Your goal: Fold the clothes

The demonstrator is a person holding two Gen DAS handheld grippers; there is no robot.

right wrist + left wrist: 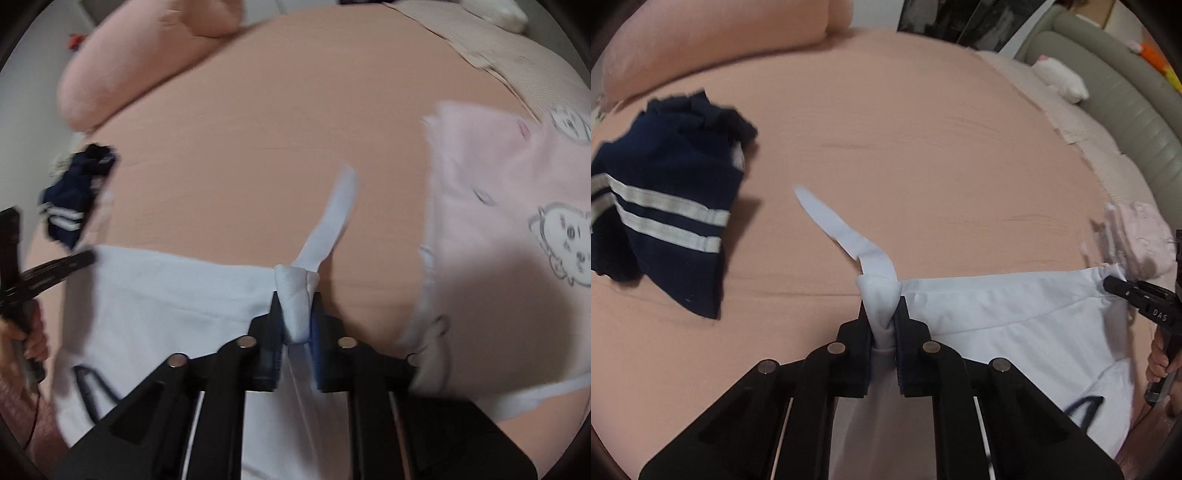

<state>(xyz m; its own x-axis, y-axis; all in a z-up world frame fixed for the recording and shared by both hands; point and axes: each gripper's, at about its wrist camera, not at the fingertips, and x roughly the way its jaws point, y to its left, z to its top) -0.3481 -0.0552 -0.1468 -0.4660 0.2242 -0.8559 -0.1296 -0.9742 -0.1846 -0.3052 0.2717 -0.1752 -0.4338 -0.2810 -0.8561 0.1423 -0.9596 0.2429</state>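
left gripper [883,325]: fingers closing on a bunched corner of the white garment [1015,325]; fabric is sitting pinched between both pads, a knot-like wad poking out past the tips.
right gripper [297,319]: same story in its own view, fingers clamping the opposite bunched corner of the white garment; wad showing between the blue pads.
cross-view: right gripper is showing at the right edge of the left wrist view, tip touching the far garment corner; left gripper is showing at the left edge of the right wrist view, tip at the other corner.
white garment: hanging stretched between the two grippers over the near side of the bed, top edge running taut corner to corner; a dark loop is showing low on the cloth.
white tie strap [834,229]: trailing from the left corner, lying flat on the sheet and pointing away from the gripper. A matching strap [332,221] is running out from the right corner.
bed sheet [905,147]: peach, lying mostly flat with light creases.
navy garment [665,206]: with two white stripes, lying crumpled on the sheet left of the white one, well apart from it.
pink garment [509,206]: cartoon-face print, lying on the sheet right of the right gripper; view is blurring.
pillow [713,44]: peach, sitting at the far left of the bed.
headboard [1115,92]: grey-green padded, running along the right side.
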